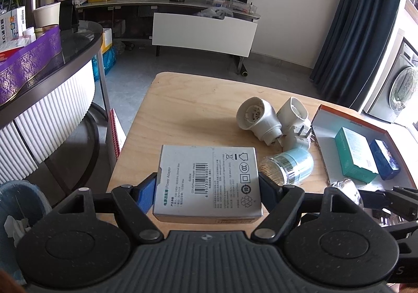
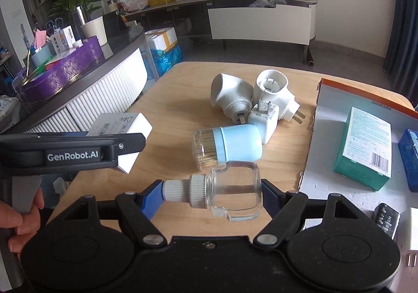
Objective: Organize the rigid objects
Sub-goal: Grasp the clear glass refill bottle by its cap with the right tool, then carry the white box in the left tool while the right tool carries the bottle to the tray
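My left gripper is shut on a grey-white power adapter box, its blue pads pressing on both sides, above the wooden table. My right gripper is shut on a clear glass bottle with a ribbed white cap; the bottle lies sideways, cap against the left pad. Ahead lie a blue-capped jar, a small white charger and two white plug-in units. At the right, an orange-rimmed tray holds a teal box and a blue box.
A curved dark counter with a purple box and clutter stands to the left of the table. A bin sits on the floor by the table's near left corner. A person's hand grips the left gripper's handle.
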Demonstrator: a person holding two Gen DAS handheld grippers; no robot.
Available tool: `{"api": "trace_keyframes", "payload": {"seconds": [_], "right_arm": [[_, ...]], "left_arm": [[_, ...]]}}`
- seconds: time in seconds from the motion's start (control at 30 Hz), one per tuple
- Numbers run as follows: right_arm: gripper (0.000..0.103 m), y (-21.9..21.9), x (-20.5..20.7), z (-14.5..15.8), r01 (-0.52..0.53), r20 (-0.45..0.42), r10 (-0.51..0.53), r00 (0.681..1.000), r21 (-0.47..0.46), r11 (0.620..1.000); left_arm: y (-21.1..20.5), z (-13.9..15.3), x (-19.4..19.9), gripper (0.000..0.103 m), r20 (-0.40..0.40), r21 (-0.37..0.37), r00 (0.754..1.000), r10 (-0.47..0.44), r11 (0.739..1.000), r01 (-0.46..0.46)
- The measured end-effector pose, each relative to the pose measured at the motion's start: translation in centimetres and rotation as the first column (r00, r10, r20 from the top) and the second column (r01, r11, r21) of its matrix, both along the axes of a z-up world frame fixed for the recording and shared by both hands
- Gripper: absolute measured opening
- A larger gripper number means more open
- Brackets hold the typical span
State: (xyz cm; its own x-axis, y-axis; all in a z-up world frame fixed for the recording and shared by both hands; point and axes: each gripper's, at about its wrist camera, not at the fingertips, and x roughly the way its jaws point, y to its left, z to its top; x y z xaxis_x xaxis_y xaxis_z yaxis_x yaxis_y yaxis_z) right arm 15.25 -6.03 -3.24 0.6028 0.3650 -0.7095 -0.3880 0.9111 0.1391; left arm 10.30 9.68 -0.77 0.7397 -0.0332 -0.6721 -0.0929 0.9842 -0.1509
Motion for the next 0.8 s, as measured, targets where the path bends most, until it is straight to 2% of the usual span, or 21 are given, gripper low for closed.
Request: {"api": "trace_keyframes", "payload": {"seconds": [0.2, 0.8], "right_arm": [[0.093, -2.8, -2.2, 2.1, 0.054, 0.063, -0.055, 0.996, 0.010, 0.998], [0.092, -11.8, -6.6, 3.9, 0.264, 0.107, -0.267, 0.958, 0.045, 0.963]], "left_arm": [[-1.9, 0.8, -0.7, 0.079, 0.023, -0.009, 0.999, -0.045, 0.999, 0.045], [-9.4, 1.0, -1.6, 0.079, 0.022, -0.033, 0.970, -0.241, 0.970, 0.242]]}}
